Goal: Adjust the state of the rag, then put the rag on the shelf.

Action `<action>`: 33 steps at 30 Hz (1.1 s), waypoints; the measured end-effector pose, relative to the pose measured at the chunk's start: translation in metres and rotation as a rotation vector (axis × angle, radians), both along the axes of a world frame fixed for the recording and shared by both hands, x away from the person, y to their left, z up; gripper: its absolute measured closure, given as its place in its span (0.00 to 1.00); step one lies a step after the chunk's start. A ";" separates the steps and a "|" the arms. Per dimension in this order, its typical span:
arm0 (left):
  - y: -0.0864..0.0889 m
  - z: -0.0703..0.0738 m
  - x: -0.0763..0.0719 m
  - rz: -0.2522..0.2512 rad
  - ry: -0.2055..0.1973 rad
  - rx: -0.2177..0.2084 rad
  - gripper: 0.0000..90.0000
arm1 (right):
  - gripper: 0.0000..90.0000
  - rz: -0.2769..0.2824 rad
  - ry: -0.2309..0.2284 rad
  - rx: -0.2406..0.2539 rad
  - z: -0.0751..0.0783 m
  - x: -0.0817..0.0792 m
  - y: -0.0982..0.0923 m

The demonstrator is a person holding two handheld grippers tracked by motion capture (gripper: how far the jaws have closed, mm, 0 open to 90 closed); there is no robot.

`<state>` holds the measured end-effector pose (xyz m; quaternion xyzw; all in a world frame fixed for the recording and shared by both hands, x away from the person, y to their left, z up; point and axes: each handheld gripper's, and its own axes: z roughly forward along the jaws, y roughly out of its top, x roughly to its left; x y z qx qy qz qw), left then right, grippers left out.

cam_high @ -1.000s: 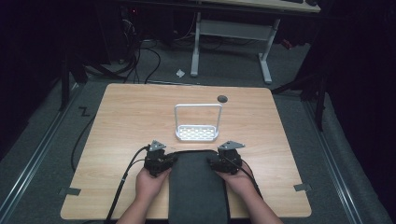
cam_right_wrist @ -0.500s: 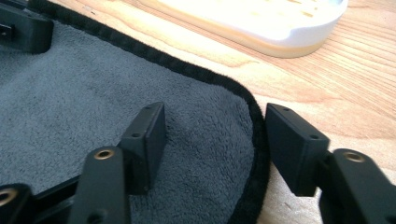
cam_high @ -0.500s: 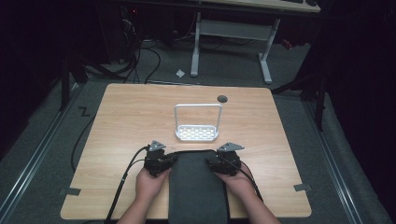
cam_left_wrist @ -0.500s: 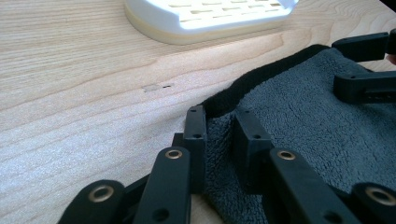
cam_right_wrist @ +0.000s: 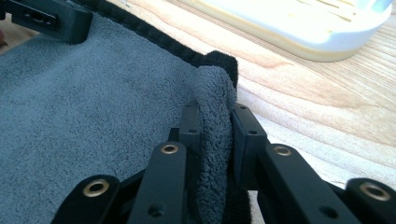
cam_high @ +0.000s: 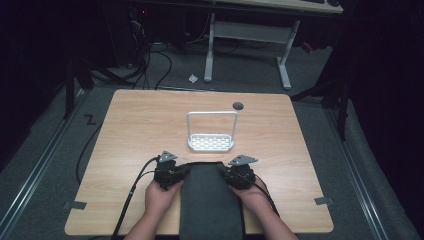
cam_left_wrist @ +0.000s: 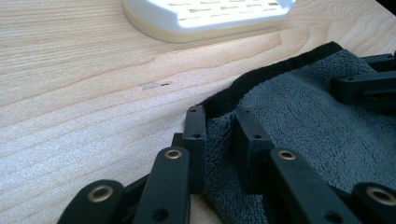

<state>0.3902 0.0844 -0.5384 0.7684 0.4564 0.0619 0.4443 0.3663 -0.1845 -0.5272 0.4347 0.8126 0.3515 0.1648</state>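
Note:
A dark grey towel (cam_high: pixel 210 200) lies flat at the table's near edge, between the person's hands. My left gripper (cam_high: pixel 184 169) is shut on its far left corner, and a fold of towel (cam_left_wrist: pixel 303 121) is pinched between the left gripper's (cam_left_wrist: pixel 219 121) jaws. My right gripper (cam_high: pixel 225 172) has just been closing its jaws. They now press on a bunched roll of the towel (cam_right_wrist: pixel 93 102) at the far right corner, held in the right gripper (cam_right_wrist: pixel 217 112). A white slotted rack (cam_high: pixel 211 143) with a hoop handle stands just beyond the towel.
The wooden table (cam_high: pixel 140 130) has bare room on both sides of the rack and a round hole (cam_high: pixel 238 105) near its far edge. Black cables (cam_high: pixel 131 200) trail from the left gripper off the near edge. A desk frame (cam_high: pixel 247 37) stands on the floor behind.
My right gripper has edged slightly in toward the towel's corner. The left gripper, the towel and the rack have stayed where they were.

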 end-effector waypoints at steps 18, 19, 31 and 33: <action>0.003 0.009 -0.005 -0.017 -0.061 -0.023 0.93 | 0.87 -0.003 -0.115 0.033 0.015 -0.012 -0.004; 0.003 0.012 -0.007 -0.014 -0.082 -0.030 0.93 | 0.87 0.000 -0.123 0.036 0.017 -0.013 -0.004; -0.002 0.057 -0.015 -0.025 -0.221 -0.091 0.93 | 0.86 -0.034 -0.267 0.065 0.051 -0.022 -0.013; -0.003 0.064 -0.013 -0.021 -0.224 -0.103 0.93 | 0.86 -0.044 -0.281 0.068 0.057 -0.022 -0.014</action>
